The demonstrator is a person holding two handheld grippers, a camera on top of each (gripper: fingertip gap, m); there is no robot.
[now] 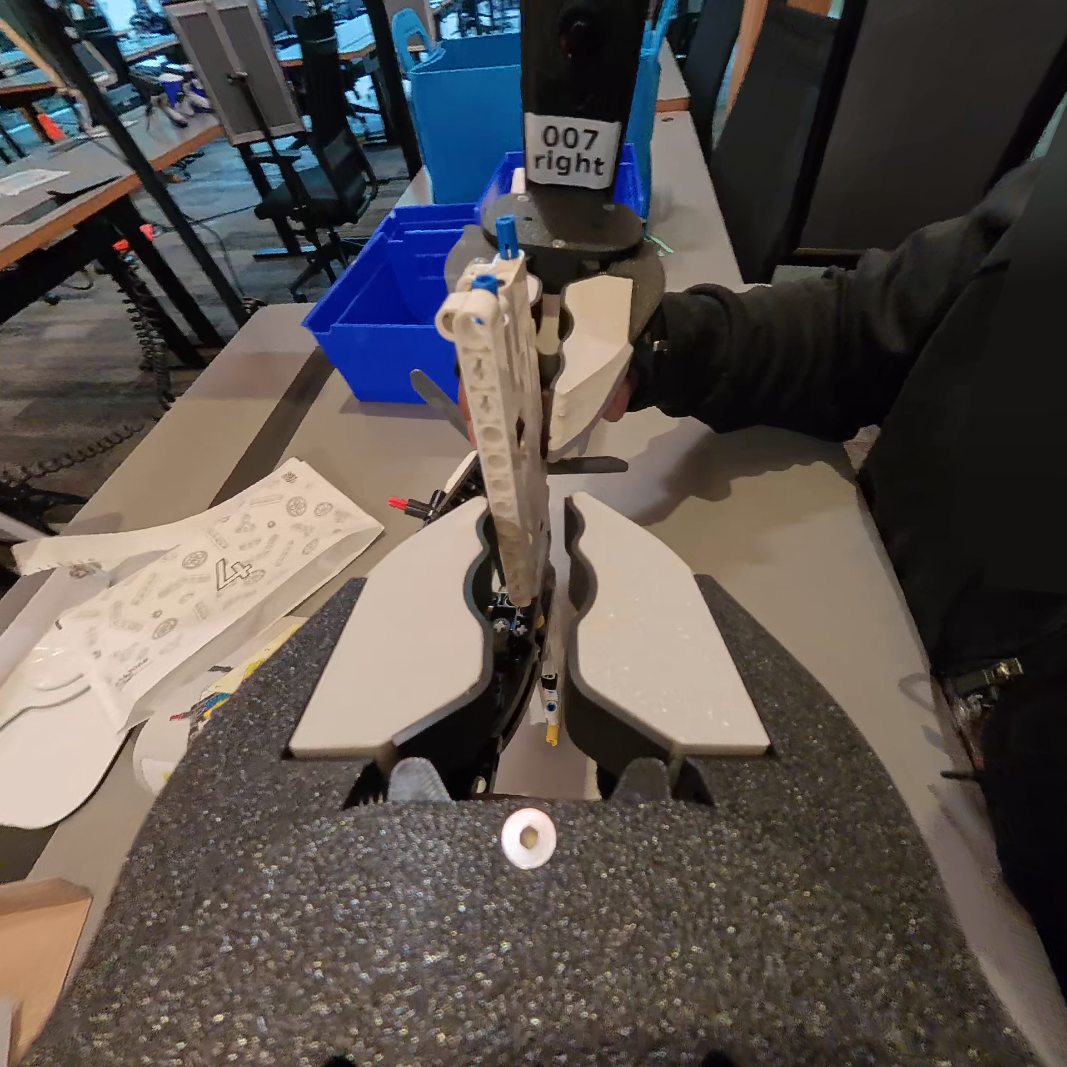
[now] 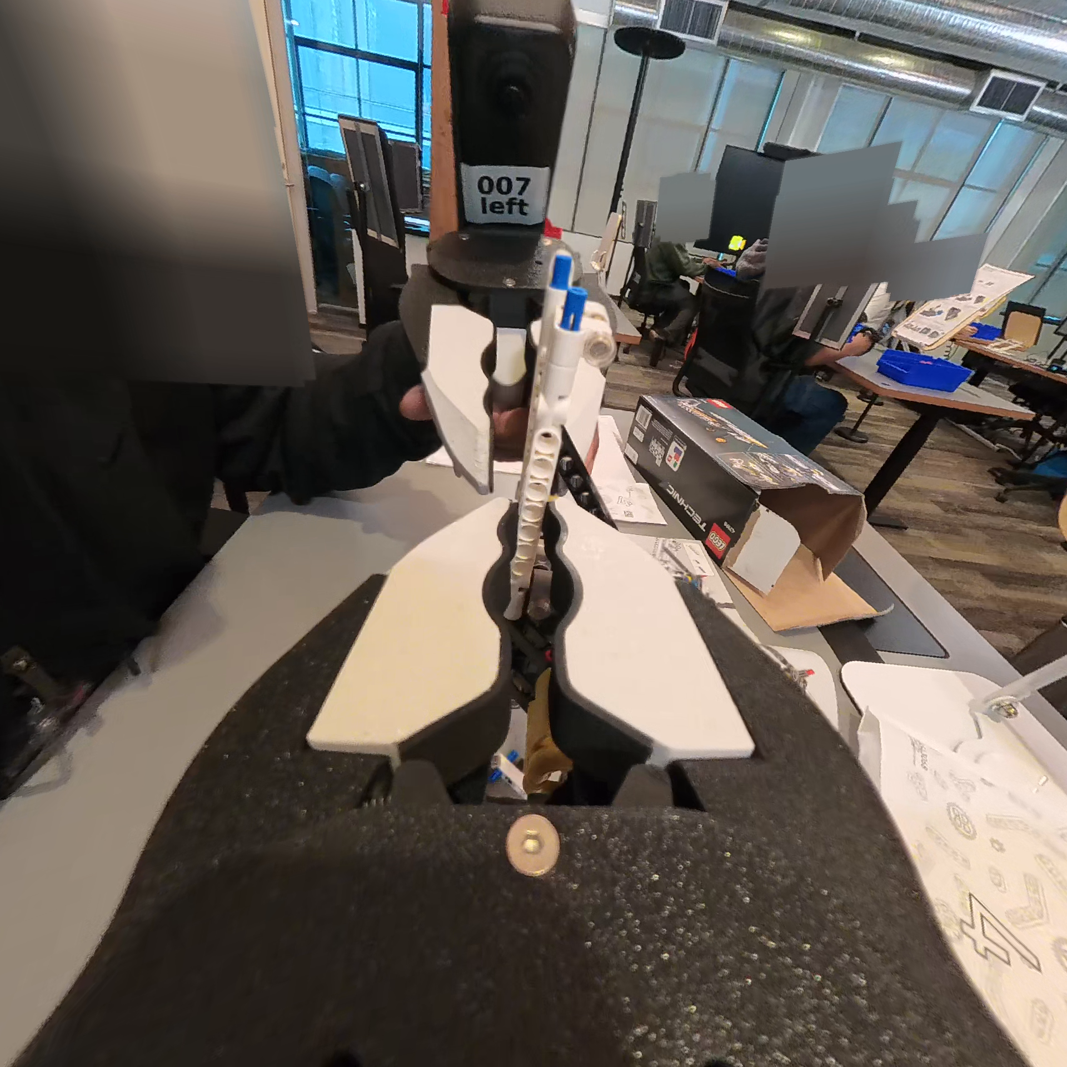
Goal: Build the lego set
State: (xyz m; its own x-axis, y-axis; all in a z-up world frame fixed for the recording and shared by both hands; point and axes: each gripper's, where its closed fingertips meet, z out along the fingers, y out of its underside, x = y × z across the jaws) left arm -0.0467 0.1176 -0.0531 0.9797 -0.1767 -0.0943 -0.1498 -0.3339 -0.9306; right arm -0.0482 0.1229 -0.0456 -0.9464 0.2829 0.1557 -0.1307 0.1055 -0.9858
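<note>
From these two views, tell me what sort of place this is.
Probably an open-plan office or lab workspace: rows of desks with office chairs, exposed ceiling ducts, and blue parts bins on a grey table.

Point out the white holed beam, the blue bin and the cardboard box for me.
white holed beam [image 1: 496, 427], left wrist view, mid-length.
blue bin [image 1: 375, 352], left wrist view, front wall.
cardboard box [image 2: 722, 462], right wrist view, dark side panel.

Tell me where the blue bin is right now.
In the left wrist view the blue bin sits on the grey table, up and left of centre, just left of the right gripper and beyond the printed paper bag.
</note>
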